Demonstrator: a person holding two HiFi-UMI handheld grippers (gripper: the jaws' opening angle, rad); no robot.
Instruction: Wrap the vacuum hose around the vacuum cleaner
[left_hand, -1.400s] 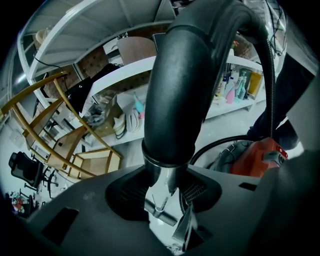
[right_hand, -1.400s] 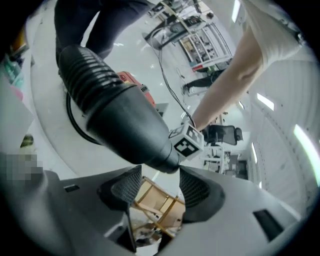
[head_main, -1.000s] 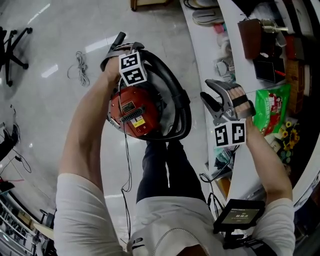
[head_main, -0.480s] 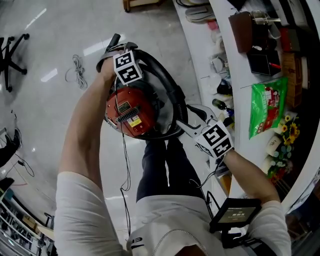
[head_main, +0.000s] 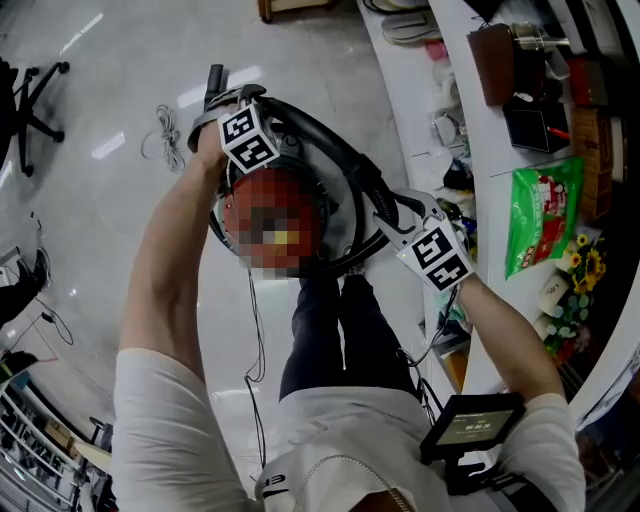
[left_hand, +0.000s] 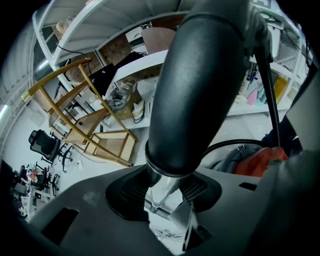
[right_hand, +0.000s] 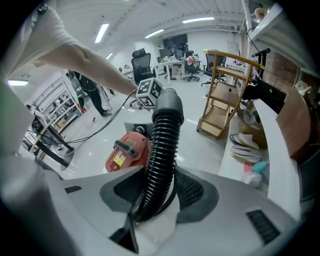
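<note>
Left gripper (left_hand: 167, 192) fingers pinch the smooth wand (left_hand: 200, 85); right gripper (right_hand: 152, 202) fingers, just closing, grip the vacuum hose (right_hand: 162, 145), which runs straight ahead beside the vacuum cleaner (right_hand: 125, 152).

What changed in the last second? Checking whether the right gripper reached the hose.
The right gripper swung from beside the counter to the vacuum cleaner; its jaws have just been closing around the ribbed hose. The left gripper stays clamped on the rigid tube.

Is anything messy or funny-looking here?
Yes. A small bundle of pale cord lies loose on the shiny floor, away from everything else. A thin cord also dangles below the vacuum cleaner, beside the person's legs, not tidied up.
</note>
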